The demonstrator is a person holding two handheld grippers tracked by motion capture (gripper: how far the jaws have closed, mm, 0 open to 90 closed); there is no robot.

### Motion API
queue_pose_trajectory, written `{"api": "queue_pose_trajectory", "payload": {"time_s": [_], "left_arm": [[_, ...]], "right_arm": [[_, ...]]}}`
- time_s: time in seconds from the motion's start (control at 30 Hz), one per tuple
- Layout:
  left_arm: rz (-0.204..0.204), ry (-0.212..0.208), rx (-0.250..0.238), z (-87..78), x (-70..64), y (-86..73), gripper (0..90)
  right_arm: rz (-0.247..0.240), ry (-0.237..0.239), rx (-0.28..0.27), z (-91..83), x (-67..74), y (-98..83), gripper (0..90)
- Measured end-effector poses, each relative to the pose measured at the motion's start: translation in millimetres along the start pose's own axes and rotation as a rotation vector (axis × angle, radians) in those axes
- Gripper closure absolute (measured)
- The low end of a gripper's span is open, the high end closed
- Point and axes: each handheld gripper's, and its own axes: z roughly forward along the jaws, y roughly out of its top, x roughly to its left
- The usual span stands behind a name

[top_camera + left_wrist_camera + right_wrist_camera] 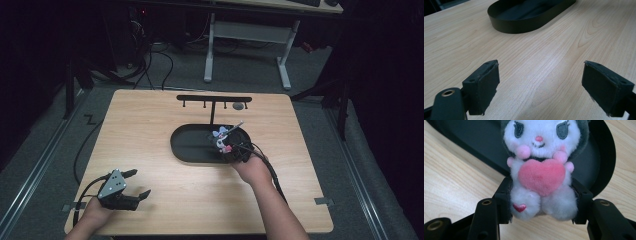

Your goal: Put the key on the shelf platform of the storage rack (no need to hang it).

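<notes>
A small plush toy (541,172) with a white face, dark hood and pink heart is clamped at its lower body by my right gripper (541,206). In the high view the plush toy (221,138) hangs over the right end of the black oval tray (187,150), with the right gripper (231,148) just behind it. My left gripper (137,184) rests near the table's front left corner, jaws wide apart. In the left gripper view its pads (482,83) frame bare wood, and the black oval tray (524,23) lies farther off.
A black T-shaped rack (214,100) with small hooks stands behind the tray, a grey round thing (238,106) hanging near its right end. The wooden table (150,125) ends close to my left hand. Cables trail off both grippers.
</notes>
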Motion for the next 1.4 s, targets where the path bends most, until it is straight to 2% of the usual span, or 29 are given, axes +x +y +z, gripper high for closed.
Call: {"api": "queue_pose_trajectory", "payload": {"time_s": [0.13,0.23,0.47,0.6,0.73,1.03,1.1,1.2,1.33,1.4], "left_arm": [[-0.001,-0.001,-0.001,0.0,0.1,0.0,15.5],[0.0,-0.002,0.0,0.0,0.1,0.0,15.5],[0.0,-0.002,-0.001,-0.2,0.1,0.0,15.5],[-0.001,-0.001,-0.002,-0.6,-0.1,-0.2,15.5],[-0.002,0.0,-0.003,-0.9,-0.2,-0.4,15.5],[-0.004,-0.001,-0.004,-1.0,0.1,-0.4,15.5],[-0.001,0.0,-0.004,-1.0,-0.4,-0.5,15.5],[0.002,0.001,-0.004,-1.0,-0.6,-0.5,15.5],[0.0,0.0,-0.004,-1.0,-0.6,-0.5,15.5],[0.0,0.0,-0.004,-1.0,-0.5,-0.5,15.5]], "right_arm": [[0.014,-0.008,0.005,5.2,0.3,7.1,47.1],[0.005,-0.008,0.004,7.6,-1.4,9.2,47.1],[0.036,-0.027,0.018,19.7,-10.3,13.7,47.1],[0.06,-0.027,-0.005,23.8,-15.3,17.0,47.1],[0.077,-0.028,-0.001,29.0,-17.0,19.7,47.1],[0.076,0.001,0.075,35.3,-11.1,17.1,46.9],[0.057,0.002,0.083,35.6,-11.3,15.7,46.9],[0.058,0.0,0.088,36.3,-10.9,14.5,46.8],[0.104,0.006,0.096,41.9,-12.5,12.0,46.5],[0.092,0.011,0.093,43.7,-13.9,11.7,46.3]]}}
